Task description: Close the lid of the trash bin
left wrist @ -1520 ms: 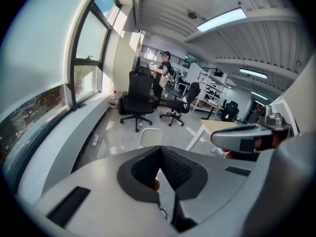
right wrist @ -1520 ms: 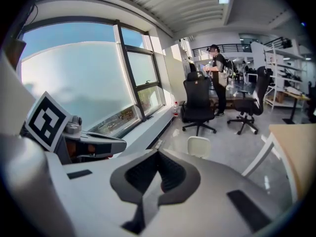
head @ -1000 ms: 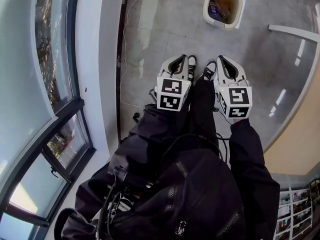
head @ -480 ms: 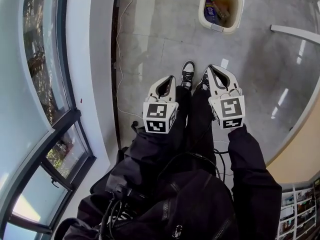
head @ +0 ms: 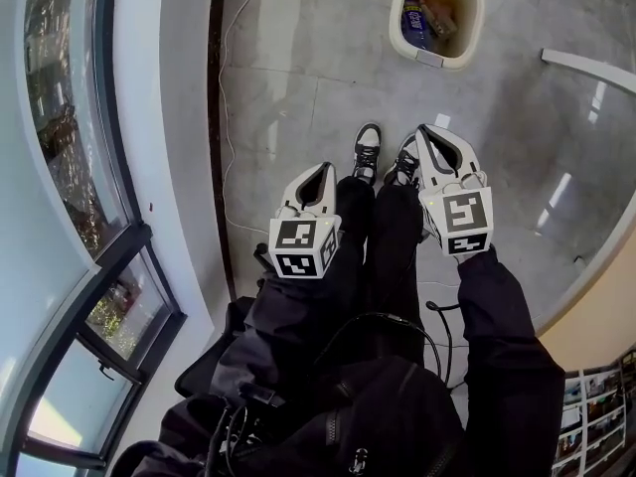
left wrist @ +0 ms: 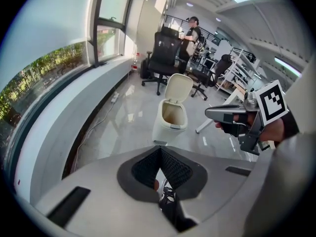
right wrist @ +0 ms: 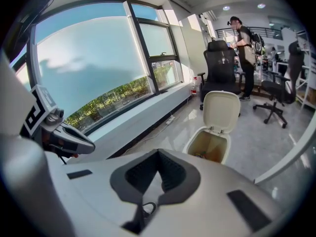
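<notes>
- Cream trash bin (head: 397, 23) stands on the grey floor (head: 298, 97) ahead of your shoes (head: 369, 147), its lid (left wrist: 178, 89) upright.
- Your left gripper (head: 323, 169) and right gripper (head: 428, 130) hang above your legs (head: 393, 237), jaws together, empty.
- Office chair (left wrist: 165, 51) and a person (left wrist: 192, 31) stand behind the bin.

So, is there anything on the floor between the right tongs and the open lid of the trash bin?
Nothing visible does. Only bare floor lies between the right tongs and the trash bin. Its lid stands open and upright at the far side of the opening.
</notes>
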`<state>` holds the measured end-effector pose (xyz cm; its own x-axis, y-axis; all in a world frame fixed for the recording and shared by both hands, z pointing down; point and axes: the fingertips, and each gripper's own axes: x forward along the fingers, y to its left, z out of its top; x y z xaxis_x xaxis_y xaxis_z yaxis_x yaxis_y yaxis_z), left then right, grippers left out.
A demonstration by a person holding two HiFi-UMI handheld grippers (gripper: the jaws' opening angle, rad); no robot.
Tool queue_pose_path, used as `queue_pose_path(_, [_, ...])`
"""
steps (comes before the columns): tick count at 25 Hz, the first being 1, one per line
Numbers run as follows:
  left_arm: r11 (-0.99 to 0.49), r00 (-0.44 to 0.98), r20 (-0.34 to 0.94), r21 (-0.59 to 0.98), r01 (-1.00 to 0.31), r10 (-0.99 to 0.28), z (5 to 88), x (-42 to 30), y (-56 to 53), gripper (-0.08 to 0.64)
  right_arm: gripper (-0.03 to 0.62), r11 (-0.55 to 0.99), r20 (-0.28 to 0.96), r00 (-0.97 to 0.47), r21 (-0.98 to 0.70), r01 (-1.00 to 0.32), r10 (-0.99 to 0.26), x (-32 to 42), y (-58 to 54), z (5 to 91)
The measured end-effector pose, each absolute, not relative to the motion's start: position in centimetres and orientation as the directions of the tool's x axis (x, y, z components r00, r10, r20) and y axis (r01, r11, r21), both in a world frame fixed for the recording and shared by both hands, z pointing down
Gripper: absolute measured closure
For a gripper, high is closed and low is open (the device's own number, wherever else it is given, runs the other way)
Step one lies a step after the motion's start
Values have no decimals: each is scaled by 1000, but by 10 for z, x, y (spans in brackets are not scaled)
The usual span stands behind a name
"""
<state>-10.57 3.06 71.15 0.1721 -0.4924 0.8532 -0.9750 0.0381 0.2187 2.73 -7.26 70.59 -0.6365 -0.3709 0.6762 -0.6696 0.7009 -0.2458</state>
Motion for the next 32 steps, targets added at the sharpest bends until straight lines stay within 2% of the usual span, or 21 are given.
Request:
queue_pose_path(17, [55,192,874,241,-969,-446,734,-101,37,558,591,793,710,-571,-28,-609,-413,47,-186,738])
queue_pose_path(27, [100,186,884,250,-963,-429,744,-111,35,558,591,787,693,-515,123,-604,-504,58,-283,729])
queue_pose_path(32, [118,193,884,266,-957,-426,748,-111,35,558,591,746,641,-458,287,-601,-616,67,-369,707])
